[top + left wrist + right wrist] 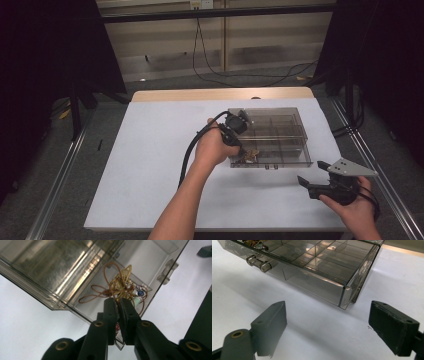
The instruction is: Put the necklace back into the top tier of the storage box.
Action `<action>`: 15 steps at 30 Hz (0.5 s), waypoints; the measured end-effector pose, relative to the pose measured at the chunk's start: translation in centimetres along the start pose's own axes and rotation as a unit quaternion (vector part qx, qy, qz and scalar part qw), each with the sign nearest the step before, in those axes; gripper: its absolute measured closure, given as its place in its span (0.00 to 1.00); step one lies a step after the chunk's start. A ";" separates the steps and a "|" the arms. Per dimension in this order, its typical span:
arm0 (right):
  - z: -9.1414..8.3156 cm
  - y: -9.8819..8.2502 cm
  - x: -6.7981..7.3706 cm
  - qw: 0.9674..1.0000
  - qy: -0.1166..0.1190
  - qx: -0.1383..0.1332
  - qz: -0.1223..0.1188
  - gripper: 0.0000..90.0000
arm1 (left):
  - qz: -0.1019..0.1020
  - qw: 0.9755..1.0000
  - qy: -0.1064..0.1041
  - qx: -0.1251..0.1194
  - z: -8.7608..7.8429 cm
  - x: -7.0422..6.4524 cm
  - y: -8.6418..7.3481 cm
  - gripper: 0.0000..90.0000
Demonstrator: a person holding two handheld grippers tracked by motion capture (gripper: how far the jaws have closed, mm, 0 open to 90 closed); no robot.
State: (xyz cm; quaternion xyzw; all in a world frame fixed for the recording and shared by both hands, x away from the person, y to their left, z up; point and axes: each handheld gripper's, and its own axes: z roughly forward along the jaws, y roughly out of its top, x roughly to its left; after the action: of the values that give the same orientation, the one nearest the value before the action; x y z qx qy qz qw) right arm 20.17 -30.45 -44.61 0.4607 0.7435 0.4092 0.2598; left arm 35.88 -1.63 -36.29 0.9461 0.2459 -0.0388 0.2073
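My right gripper (314, 176) rests at the near right corner of the white table (145, 175), jaws spread wide with nothing between them; it sits well apart from the box, which lies ahead of its jaws in the right gripper view. Farther in, my left gripper (241, 150) points down into the near left compartment of the clear smoke-tinted plastic organiser box (295, 135). Its jaws are nearly together, pinching strands of the tangled brown cord necklace with a gold wire pendant (120, 286). The compartment walls stand close on both sides of the jaws, and the box's front wall with its two clear latches (258, 263) lies just beside them.

The necklace is bunched, so no clear long axis can be read; its loops spread away from the jaw tips toward the compartment's far wall. The bundle lies directly ahead of and touching the fingertips (111, 307), with blue and pale green beads (138, 296) off to one side
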 end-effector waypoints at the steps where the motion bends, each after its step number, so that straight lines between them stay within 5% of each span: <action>1: 0.0 0.0 0.0 1.000 -0.001 0.000 0.002 0.16 | 0.002 1.000 0.000 0.003 0.2 0.0 -0.1 0.94; 15: 0.1 -0.1 0.0 1.000 0.001 0.001 -0.001 0.16 | 0.006 1.000 0.004 0.007 0.8 0.0 -0.2 0.98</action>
State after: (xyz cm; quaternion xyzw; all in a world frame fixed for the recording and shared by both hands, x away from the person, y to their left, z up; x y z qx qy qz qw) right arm 20.23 -30.45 -44.72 0.4595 0.7450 0.4086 0.2587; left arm 35.77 -1.78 -37.13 0.9493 0.2405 -0.0353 0.1995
